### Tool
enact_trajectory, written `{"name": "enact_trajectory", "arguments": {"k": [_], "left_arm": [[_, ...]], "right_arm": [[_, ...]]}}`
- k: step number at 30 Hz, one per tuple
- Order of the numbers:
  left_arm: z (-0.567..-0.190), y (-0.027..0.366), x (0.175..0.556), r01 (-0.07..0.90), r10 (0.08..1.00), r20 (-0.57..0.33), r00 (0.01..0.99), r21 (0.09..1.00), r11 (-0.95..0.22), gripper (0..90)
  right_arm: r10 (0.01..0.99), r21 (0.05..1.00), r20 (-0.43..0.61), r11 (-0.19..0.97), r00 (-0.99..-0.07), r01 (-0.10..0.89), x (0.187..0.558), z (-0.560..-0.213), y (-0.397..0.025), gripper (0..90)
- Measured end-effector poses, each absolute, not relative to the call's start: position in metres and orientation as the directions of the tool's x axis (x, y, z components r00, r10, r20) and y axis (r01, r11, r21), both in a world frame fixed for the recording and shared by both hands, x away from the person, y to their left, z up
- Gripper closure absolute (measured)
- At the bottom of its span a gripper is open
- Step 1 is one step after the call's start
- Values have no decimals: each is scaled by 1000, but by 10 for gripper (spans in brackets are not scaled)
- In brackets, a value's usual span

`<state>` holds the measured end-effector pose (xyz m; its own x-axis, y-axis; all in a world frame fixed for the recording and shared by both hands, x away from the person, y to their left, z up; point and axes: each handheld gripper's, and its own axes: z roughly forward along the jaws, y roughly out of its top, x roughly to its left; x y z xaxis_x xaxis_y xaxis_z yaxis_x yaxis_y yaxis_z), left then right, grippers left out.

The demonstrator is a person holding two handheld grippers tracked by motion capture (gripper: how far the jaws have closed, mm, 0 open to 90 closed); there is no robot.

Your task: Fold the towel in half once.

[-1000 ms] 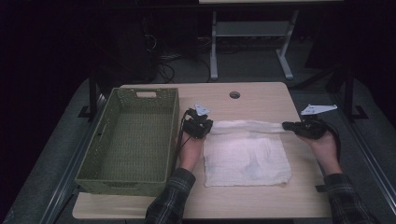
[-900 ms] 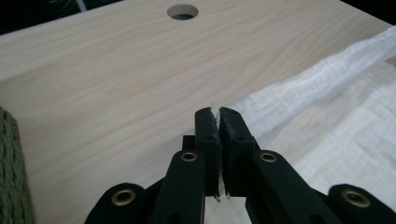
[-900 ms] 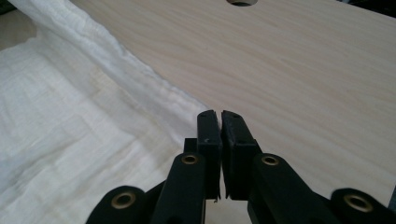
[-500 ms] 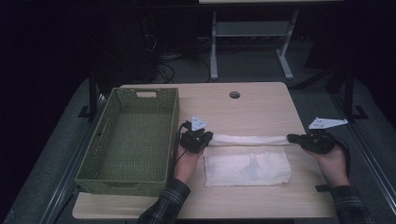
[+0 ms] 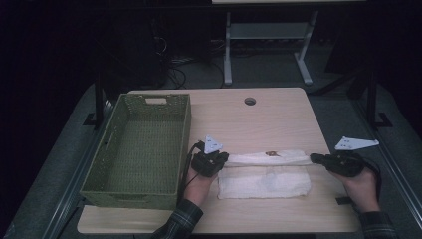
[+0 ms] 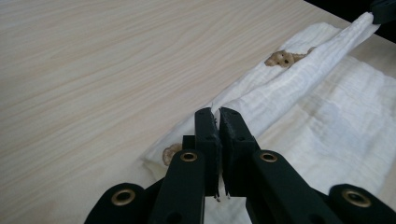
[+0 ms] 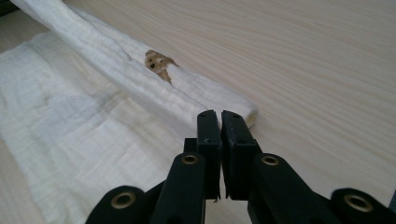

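A white cloth (image 5: 263, 183) lies on the wooden table (image 5: 249, 124) near its front edge. Its far edge is a taut raised band stretched between the two grippers. My left gripper (image 5: 222, 158) is shut on the band's left end, and its jaws pinch the fabric (image 6: 327, 121) in the left gripper view (image 6: 218, 114). My right gripper (image 5: 314, 158) is shut on the right end; the cloth (image 7: 70, 121) runs away from the closed jaws in the right gripper view (image 7: 219, 116). A small brown print (image 5: 272, 154) shows on the fold (image 6: 282, 59) (image 7: 156, 63).
A green woven basket (image 5: 129, 196) stands at the table's left, close to my left hand, with nothing visible inside. A round cable hole (image 5: 250, 101) sits at the back centre. Behind the table are a white stand's legs (image 5: 228, 74) and a dark floor.
Both grippers have drawn the cloth's far edge toward the person's side. The cloth now looks narrower front to back, folded over itself.
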<state>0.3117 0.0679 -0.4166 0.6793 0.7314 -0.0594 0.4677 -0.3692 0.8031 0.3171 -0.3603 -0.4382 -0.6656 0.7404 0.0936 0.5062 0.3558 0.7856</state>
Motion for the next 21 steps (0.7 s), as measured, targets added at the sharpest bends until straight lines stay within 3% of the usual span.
{"name": "enact_trajectory", "arguments": {"k": [21], "left_arm": [[-431,61,268,468,736,36,676,750,-467,861]], "right_arm": [[704,764,100,398,-703,508,270,-450,-355,863]]}}
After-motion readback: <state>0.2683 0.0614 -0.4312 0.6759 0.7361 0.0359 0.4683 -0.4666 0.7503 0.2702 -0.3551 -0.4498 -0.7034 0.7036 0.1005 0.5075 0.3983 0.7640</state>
